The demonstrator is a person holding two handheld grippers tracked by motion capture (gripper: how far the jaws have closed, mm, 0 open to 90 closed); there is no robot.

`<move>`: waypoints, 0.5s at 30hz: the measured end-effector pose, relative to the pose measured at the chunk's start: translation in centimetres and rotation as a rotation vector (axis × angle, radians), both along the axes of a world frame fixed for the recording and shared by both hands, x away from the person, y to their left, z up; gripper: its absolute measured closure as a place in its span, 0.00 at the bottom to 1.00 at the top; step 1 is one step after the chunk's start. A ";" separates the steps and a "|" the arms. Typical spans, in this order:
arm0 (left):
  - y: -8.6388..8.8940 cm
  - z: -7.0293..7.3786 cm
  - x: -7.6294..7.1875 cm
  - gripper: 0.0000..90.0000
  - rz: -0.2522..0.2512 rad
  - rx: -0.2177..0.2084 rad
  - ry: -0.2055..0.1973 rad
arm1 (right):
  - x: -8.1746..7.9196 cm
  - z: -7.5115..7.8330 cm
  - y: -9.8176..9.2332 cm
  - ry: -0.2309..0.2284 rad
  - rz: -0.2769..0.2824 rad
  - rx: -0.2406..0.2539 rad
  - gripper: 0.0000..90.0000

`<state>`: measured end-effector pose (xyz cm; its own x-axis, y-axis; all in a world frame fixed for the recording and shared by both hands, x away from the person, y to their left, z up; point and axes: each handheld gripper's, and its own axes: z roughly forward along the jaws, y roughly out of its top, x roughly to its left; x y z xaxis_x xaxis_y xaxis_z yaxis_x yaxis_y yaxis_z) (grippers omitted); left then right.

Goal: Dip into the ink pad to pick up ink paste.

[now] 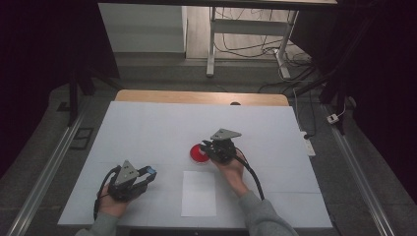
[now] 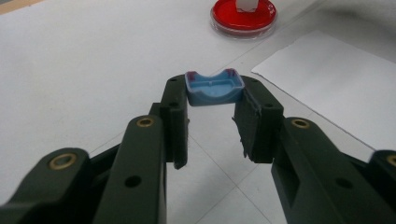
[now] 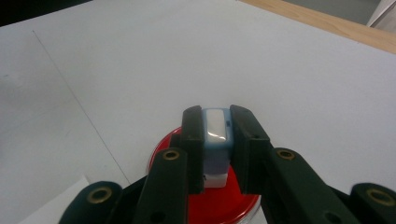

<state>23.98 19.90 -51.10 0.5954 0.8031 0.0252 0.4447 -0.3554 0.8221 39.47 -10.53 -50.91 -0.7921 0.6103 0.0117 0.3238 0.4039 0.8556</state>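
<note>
We hold a tool in each hand over a white worktop (image 1: 147,128).

Our left tool (image 2: 212,105) is closed on a small blue cap (image 2: 214,87). The two black jaws pinch it by its sides, near their tips, so its hollow side faces up. There are little red marks on its rim. We think we hold it off to the side so it stays out of the way. In the high view the left tool (image 1: 145,178) is low near the front left of the worktop, with the blue cap (image 1: 151,171) sticking out at its end.

Our right tool (image 3: 215,140) is closed on a small stamp (image 3: 216,140). The stamp has a light blue body and a white bottom part. The jaws squeeze it from both sides, and it stands upright between them. Right under it is a round red dish (image 3: 219,200). The white bottom of the stamp is down at the red stuff, but we cannot tell if it touches. We think the stamp is there to get red ink on it.

In the high view the right tool (image 1: 210,147) is near the middle of the worktop, right over the red dish (image 1: 196,153). A sheet of white paper (image 1: 198,193) lies flat just in front of the dish, between our two hands. We guess the paper is there to be stamped, so it is kept close to the ink.

From the left tool, the red dish (image 2: 243,16) is farther away, and the paper (image 2: 336,84) is off to the right.
</note>
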 end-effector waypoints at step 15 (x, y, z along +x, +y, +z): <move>0.1 0.1 0.0 0.73 0.001 -0.001 -0.001 | -0.3 1.1 -0.4 -0.009 0.008 0.045 0.84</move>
<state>23.97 19.96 -51.05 0.5943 0.8039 0.0248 0.4441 -0.3537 0.8232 39.20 -10.95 -49.80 -0.7970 0.6031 0.0319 0.3131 0.3675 0.8757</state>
